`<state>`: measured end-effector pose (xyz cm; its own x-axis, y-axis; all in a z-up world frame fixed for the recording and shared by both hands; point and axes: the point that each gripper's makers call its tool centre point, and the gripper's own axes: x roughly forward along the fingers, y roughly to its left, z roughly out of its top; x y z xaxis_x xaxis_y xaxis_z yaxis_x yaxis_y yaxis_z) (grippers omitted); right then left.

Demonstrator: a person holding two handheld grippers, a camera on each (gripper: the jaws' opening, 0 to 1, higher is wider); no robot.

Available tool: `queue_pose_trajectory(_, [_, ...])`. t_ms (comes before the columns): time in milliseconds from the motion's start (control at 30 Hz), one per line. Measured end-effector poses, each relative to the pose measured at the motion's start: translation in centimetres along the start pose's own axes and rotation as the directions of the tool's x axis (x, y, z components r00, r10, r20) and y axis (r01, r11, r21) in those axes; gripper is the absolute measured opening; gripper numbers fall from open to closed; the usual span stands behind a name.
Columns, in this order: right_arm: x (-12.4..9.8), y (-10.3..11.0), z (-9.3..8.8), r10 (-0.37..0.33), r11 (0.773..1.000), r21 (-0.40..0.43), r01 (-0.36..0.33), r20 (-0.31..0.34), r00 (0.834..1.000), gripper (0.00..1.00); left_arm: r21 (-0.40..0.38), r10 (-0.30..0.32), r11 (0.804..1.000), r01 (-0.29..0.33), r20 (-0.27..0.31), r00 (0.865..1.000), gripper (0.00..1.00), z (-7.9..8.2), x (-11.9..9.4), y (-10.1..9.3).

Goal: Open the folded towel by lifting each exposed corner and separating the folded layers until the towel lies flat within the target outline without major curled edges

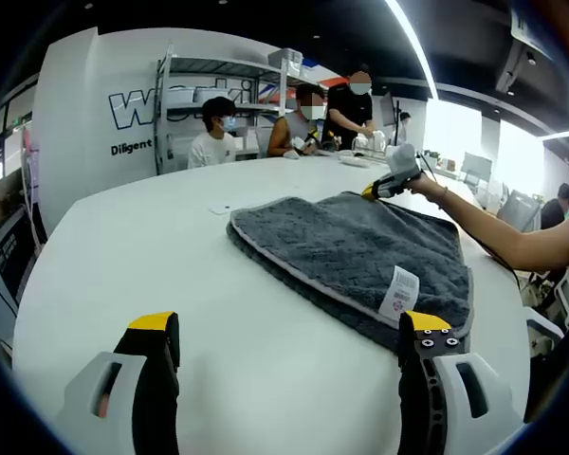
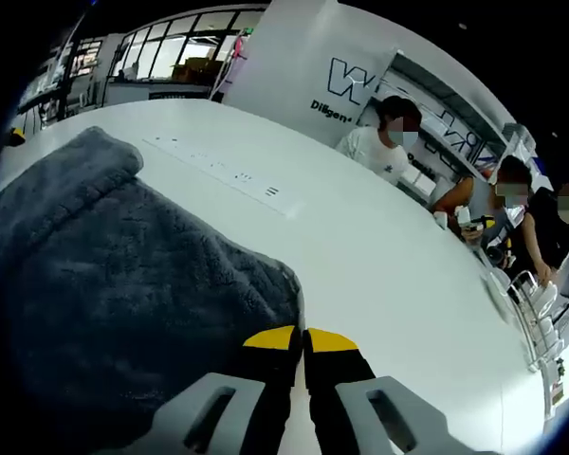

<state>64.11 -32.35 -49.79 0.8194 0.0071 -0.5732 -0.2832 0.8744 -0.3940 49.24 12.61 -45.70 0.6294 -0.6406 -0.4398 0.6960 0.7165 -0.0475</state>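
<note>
A grey folded towel (image 1: 351,248) with a pale edge trim and a white label (image 1: 399,292) lies on the white table (image 1: 152,256). My left gripper (image 1: 291,332) stands open just in front of the towel's near edge, its right jaw close to the label corner. My right gripper (image 1: 391,182), on a person's outstretched arm, is at the towel's far corner. In the right gripper view the towel (image 2: 114,275) spreads to the left, and its corner edge runs into the tips of my right gripper (image 2: 302,339), which is shut on it.
Three people (image 1: 218,133) are at the table's far side, near a metal shelf (image 1: 223,81). A flat white socket strip (image 2: 228,175) is set into the table (image 2: 389,256) beyond the towel. Bare white tabletop stretches left of the towel.
</note>
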Motion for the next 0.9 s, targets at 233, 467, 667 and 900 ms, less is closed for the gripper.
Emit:
queue_pose_trajectory(233, [-0.3, -1.4, -1.2, -0.041, 0.998, 0.048, 0.043, -0.028, 0.999, 0.0, -0.002, -0.002, 1.0, 0.002, -0.002, 1.0, 0.95, 0.0, 0.0, 0.1])
queue_pose_trajectory(467, [-0.9, -1.7, -1.7, -0.061, 0.998, 0.032, 0.061, -0.023, 0.998, 0.0, 0.003, -0.006, 1.0, 0.006, 0.008, 1.0, 0.95, 0.4, -0.1, 0.3])
queue_pose_trajectory(667, [-1.0, -3.0, -2.6, -0.075, 0.997, 0.011, 0.076, -0.053, 0.996, 0.0, 0.001, -0.006, 1.0, 0.006, 0.008, 1.0, 0.95, 0.4, -0.2, 0.5])
queue_pose_trajectory(900, [-1.4, -4.9, -4.2, -0.087, 0.996, 0.006, 0.087, -0.07, 0.994, 0.0, -0.001, -0.01, 1.0, 0.01, 0.014, 1.0, 0.95, 0.4, -0.3, 0.1])
